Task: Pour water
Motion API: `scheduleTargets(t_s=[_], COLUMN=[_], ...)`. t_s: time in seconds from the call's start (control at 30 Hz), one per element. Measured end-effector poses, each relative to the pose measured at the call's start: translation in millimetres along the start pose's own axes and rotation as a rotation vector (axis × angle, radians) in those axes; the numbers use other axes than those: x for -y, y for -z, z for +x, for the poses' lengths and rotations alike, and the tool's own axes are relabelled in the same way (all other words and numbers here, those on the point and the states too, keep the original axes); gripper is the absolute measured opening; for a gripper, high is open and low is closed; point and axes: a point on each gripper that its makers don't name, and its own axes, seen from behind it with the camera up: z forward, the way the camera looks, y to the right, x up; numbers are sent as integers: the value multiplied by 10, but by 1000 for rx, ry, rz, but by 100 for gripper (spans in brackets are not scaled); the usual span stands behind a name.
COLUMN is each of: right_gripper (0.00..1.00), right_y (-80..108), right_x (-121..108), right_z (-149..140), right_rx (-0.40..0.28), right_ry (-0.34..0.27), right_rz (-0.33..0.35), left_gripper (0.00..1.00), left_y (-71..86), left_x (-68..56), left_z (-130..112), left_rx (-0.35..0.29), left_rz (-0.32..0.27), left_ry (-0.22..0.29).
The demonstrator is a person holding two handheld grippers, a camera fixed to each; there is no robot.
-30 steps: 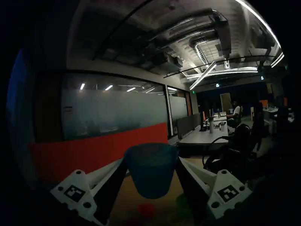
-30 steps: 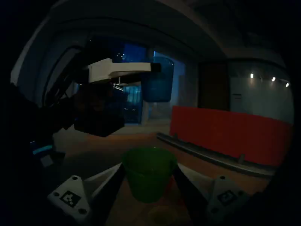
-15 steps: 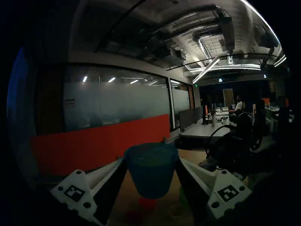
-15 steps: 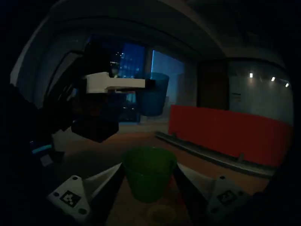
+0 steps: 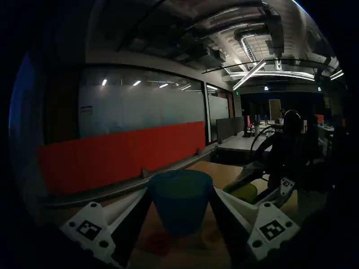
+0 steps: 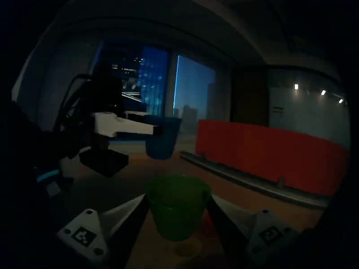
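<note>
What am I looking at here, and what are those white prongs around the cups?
There is no robot arm. A person carries a two-finger tool in each hand, and a fisheye camera rides on each one. The left gripper view looks along the left tool, which grips a blue cup. The right gripper view looks along the right tool, which grips a green cup. Both cups are upright over a wooden table. A small red object, too dim to identify, lies on the table.
</note>
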Motion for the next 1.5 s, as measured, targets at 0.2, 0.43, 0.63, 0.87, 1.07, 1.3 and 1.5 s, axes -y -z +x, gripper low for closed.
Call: scheduleTargets(t_s=[0.2,0.43,0.63,0.87,1.07,1.3,1.5], right_gripper=[99,99,99,99,99,99,99], right_y=[81,129,149,202,258,317,359], right_x=[-52,-86,-63,-40,-43,-35,-17], right_z=[-60,-138,-179,-296,-422,-601,-782], right_rx=[15,34,46,95,142,222,297], right_ry=[-5,-11,-20,-33,-41,-36,-14], right_rz=[-7,-9,1,25,40,69,92], left_gripper=[86,86,86,86,86,87,87], left_y=[13,13,34,51,26,-9,-18], left_x=[-11,-8,-10,-43,-97,-106,-121], left_z=[-293,-560,-727,-1055,-1324,-1568,-1803], left_rx=[36,69,97,173,246,312,381], left_rz=[-4,-5,-10,-22,-44,-54,-68], left_ry=[13,25,31,17,5,-21,-60])
